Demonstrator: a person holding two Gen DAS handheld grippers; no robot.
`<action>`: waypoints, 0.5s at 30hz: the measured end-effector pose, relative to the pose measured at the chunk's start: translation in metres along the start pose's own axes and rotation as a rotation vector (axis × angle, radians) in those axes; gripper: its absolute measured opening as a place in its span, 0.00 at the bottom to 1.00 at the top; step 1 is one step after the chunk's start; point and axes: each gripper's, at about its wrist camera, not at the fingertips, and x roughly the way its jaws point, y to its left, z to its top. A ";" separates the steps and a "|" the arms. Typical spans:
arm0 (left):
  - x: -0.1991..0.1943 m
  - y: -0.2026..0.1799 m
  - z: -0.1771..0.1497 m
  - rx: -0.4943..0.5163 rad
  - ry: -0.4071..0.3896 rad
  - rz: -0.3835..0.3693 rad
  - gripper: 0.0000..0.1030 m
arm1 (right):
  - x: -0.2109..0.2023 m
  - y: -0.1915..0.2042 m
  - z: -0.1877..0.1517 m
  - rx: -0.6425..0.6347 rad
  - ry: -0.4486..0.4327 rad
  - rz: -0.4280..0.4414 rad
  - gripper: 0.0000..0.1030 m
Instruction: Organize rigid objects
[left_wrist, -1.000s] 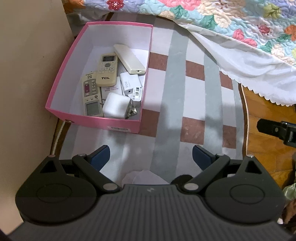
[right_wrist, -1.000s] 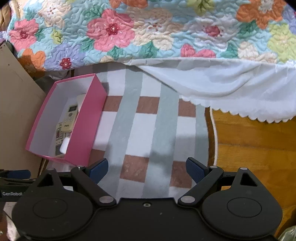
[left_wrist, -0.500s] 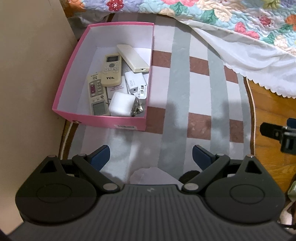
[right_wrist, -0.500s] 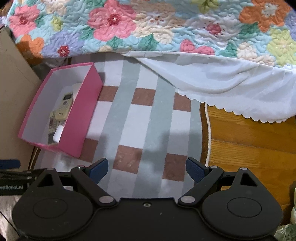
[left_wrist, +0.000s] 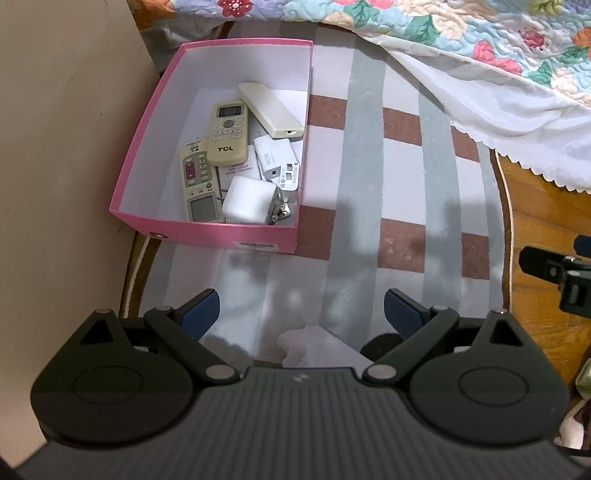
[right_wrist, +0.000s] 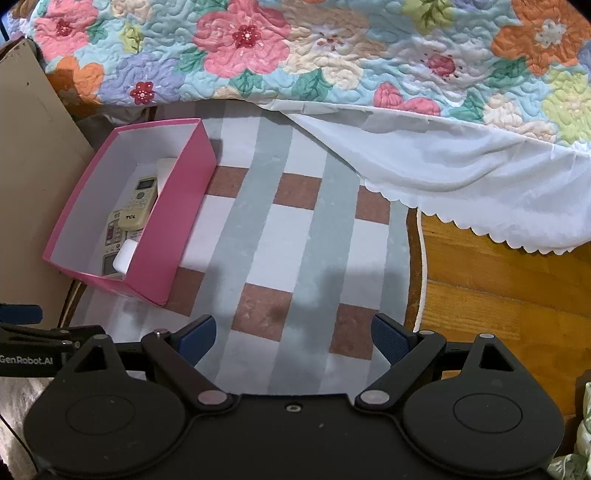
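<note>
Left claw (left_wrist: 301, 314): empty, its blue-tipped fingers spread wide apart, hovering over the near end of the rug.
Right claw (right_wrist: 293, 338): also empty, fingers wide apart, above the rug to the right of the box; part of it shows at the right edge of the left wrist view.
Pink box (left_wrist: 210, 236): open-topped, white inside, standing on the left part of the rug, close against a beige panel (left_wrist: 62, 147).
TCL remote (left_wrist: 228, 133): cream, face up in the box, its lower end overlapping the top of the grey remote.
Grey remote (left_wrist: 198, 184): lies lengthwise along the box floor, display end nearest the front wall.
Long white remote (left_wrist: 270, 109): plain back up, angled toward the box's right wall, just beside the TCL remote.
White adapter (left_wrist: 277, 158): small rectangular unit, leaning near the right wall, below the long remote.
White cube charger (left_wrist: 249, 201): at the front of the box, touching the grey remote; a small metal clip (left_wrist: 282, 214) lies beside it.
Rug (right_wrist: 284, 236): checked in grey, white and brown; nothing loose on it apart from the box.
Floral quilt (right_wrist: 332, 48): hangs over the far edge of the rug, with a white scalloped sheet (right_wrist: 461, 184) below it.
Wooden floor (right_wrist: 498, 295): bare boards to the right of the rug.
</note>
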 end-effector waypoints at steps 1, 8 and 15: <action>0.000 0.001 0.000 -0.003 0.002 0.003 0.94 | 0.001 -0.001 0.000 0.004 0.006 0.000 0.91; 0.001 0.004 -0.002 -0.024 0.006 0.017 0.94 | 0.002 -0.002 -0.001 0.024 0.019 -0.011 0.91; 0.001 0.003 -0.002 -0.020 0.007 0.020 0.94 | 0.004 -0.006 0.000 0.027 0.026 -0.008 0.91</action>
